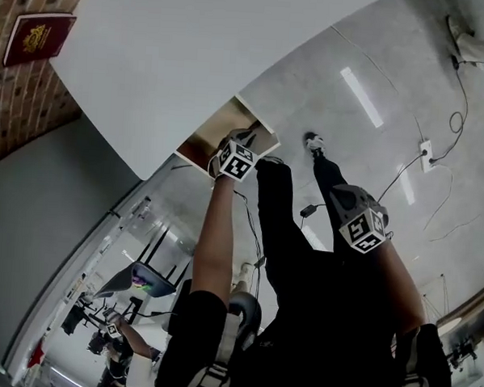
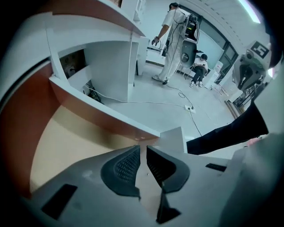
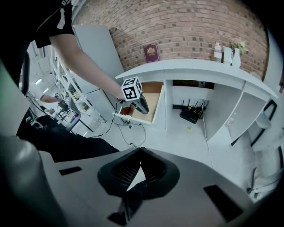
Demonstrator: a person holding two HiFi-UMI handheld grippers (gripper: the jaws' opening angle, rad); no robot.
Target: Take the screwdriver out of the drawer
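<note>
2 grippers, both in view. L gripper (image 2: 143,153) sits over the open drawer (image 2: 66,146). Its jaws are a thin slit apart w/ nothing btwn them, only plain tan drawer floor showing thru the gap. R gripper (image 3: 140,153) hangs well apart from the drawer, above the floor (image 1: 377,90), jaw tips touching, empty.

Screwdriver: can't make it out in any view, so can't say where it lies or how it looks. L gripper body covers part of the drawer in head view and R gripper view.

Drawer has white walls, a tan floor and a reddish-brown inner side. It's pulled out from under a curved white counter (image 3: 199,66).

Counter backs onto a red brick wall (image 3: 186,22). A dark red book (image 3: 151,52) stands against the wall, w/ bottles and a vase (image 3: 226,53) at the far end. A black box (image 3: 191,114) w/ cables sits in a bay under the counter.

Floor is pale grey and glossy, w/ strip-light reflections. A white power strip (image 1: 426,154) and loose cables lie on it. Far off in L gripper view are a standing person (image 2: 171,44) and a seated person (image 2: 199,71).
</note>
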